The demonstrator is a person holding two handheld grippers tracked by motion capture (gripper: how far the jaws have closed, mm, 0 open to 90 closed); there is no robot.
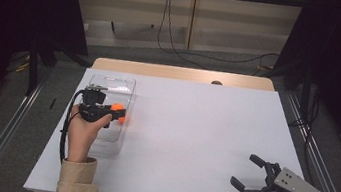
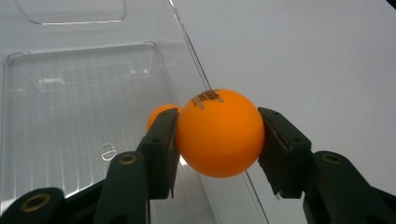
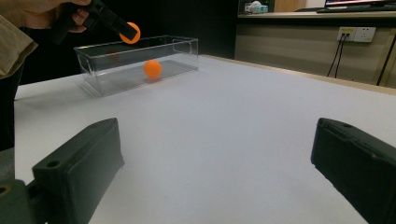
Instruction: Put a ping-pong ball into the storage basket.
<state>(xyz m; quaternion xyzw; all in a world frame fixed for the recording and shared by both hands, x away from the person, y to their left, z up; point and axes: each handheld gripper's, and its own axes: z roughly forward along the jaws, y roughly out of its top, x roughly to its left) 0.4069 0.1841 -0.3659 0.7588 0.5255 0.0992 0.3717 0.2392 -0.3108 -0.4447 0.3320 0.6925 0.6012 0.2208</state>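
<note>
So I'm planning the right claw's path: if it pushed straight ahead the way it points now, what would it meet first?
The right claw is open over bare white table. Straight ahead the way looks free; the clear box sits off to the left, though depth is hard to judge.

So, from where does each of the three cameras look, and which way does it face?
High view: above the person's side, facing forward and down on the white table; both forearms and grippers show.
Left gripper view: on the left gripper, facing down at its held orange ball over the clear box.
Right gripper view: low on the right gripper, facing across the table.
All three share box and held ball.
</note>
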